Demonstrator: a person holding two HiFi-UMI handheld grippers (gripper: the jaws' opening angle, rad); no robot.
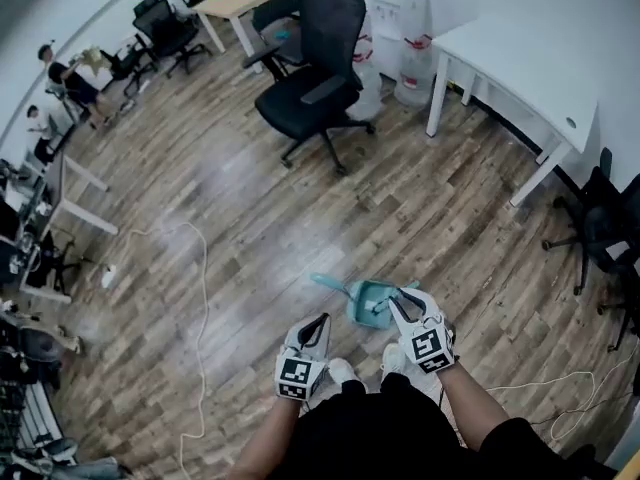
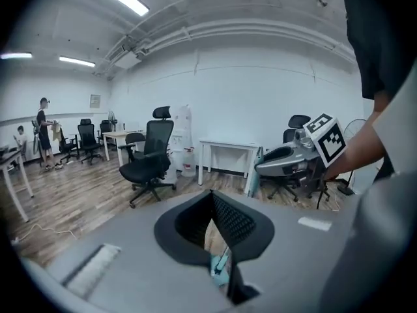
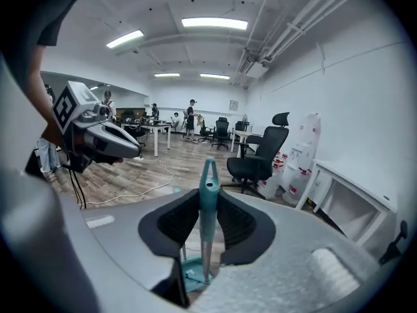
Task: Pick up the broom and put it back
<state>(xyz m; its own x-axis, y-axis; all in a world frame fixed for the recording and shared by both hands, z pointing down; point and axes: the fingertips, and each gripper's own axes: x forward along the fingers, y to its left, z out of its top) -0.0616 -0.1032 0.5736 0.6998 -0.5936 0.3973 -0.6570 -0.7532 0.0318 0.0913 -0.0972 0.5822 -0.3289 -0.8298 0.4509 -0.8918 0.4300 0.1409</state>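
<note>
Teal broom [image 3: 208, 214] hung upright over the dustpan [image 1: 366, 304], its handle clamped in the right gripper [image 1: 402, 306]; the left gripper [image 1: 318, 324] appeared closed, empty; pick-up looked done; next, likely a steady carry back to its place.

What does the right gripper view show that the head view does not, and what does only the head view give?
Only the right gripper view: the right gripper's jaws pressed on the upright teal broom handle, its hanging loop above them, and the ceiling lights. Only the head view: the person's white shoes and the teal dustpan's own handle sticking out to the left over the wood floor. Both: the dustpan, the left gripper, the black office chair and the white cable on the floor.
</note>
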